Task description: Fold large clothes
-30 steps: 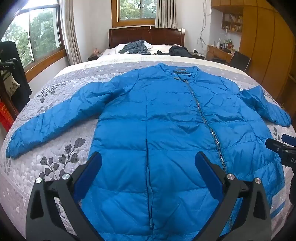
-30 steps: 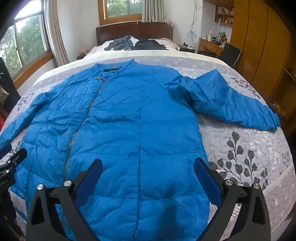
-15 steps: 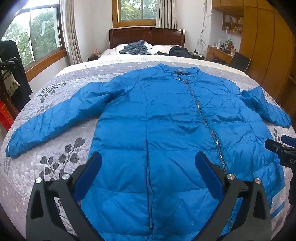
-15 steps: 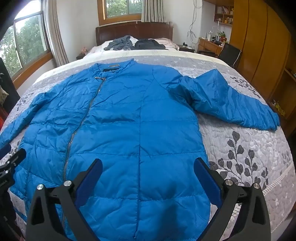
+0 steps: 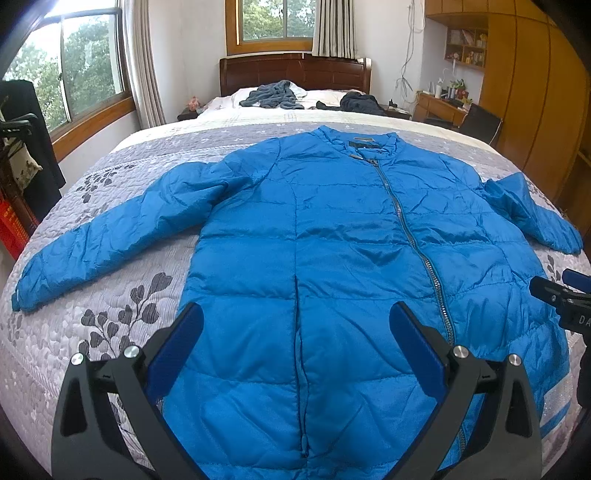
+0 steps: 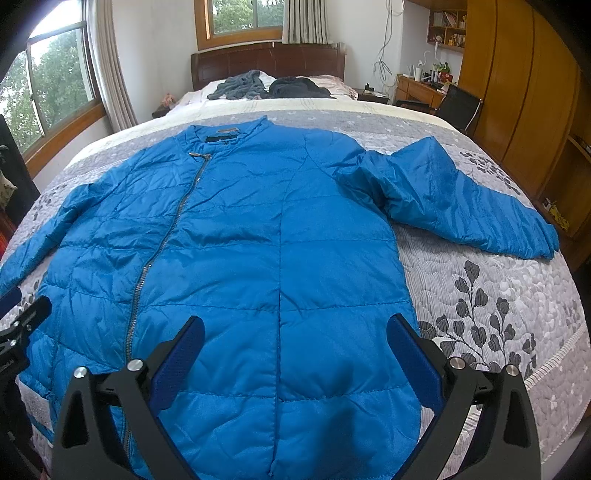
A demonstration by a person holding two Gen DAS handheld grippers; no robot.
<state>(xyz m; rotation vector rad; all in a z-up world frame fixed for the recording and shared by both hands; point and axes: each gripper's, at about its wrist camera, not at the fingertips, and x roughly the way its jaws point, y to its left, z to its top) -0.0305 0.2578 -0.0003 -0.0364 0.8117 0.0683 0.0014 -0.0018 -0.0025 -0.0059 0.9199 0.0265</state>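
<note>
**Blue puffer jacket spread flat on a bed, two open tools hovering over its hem**

A bright blue quilted puffer jacket lies front side up, zipped closed, with its collar toward the headboard and its hem at the near edge of the bed. The grey metal zipper runs the length of the front. One sleeve stretches out straight toward the window side; the other sleeve angles outward toward the wardrobe side, bunched at the shoulder.

The left tool hangs above the hem on the window side, its blue-padded black fingers spread wide with nothing between them. The right tool hovers over the other half of the hem, equally wide open and empty.

The jacket rests on a grey quilted bedspread printed with dark leaf sprigs covering a wide bed. Near the dark wooden headboard lie a crumpled grey-blue garment and a dark garment. Wood-framed windows with curtains show green trees. A tall orange-brown wooden wardrobe lines one wall, with a cluttered wooden desk and a black chair beside it.
</note>
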